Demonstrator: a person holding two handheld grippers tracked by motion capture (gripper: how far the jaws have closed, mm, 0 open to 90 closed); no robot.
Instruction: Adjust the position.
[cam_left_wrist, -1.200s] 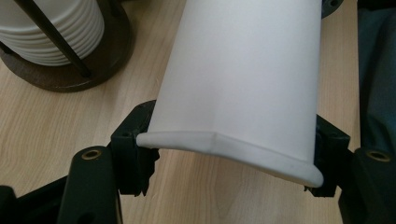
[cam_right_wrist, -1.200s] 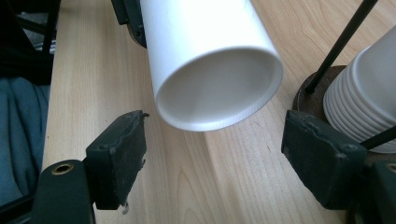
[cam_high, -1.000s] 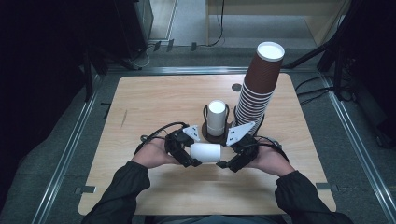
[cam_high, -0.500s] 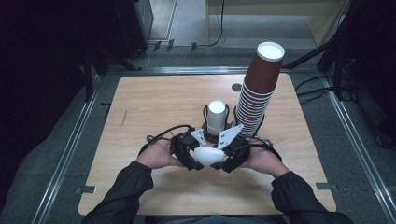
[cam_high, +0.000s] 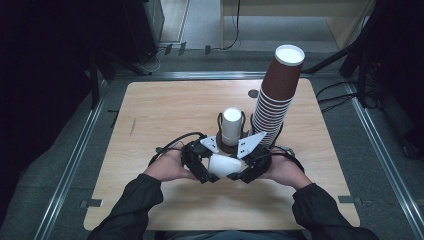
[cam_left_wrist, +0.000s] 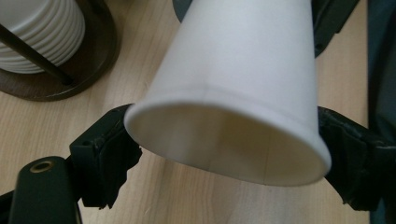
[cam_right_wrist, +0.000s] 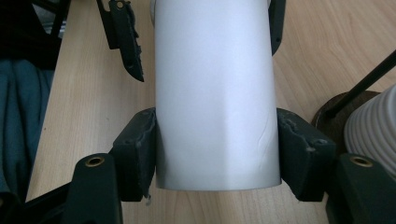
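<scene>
Because the white paper cup (cam_high: 223, 165) is light and crushes easily, the right gripper (cam_high: 239, 176), at 3 o'clock, clamps its base gently; the left gripper (cam_high: 210, 177) has just been opening around the rim, jaws apart.

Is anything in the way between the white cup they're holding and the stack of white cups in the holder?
Nothing visible is. The white cup lies sideways between the left gripper and right gripper, just in front of the holder with its white stack. Bare table surrounds them.
</scene>
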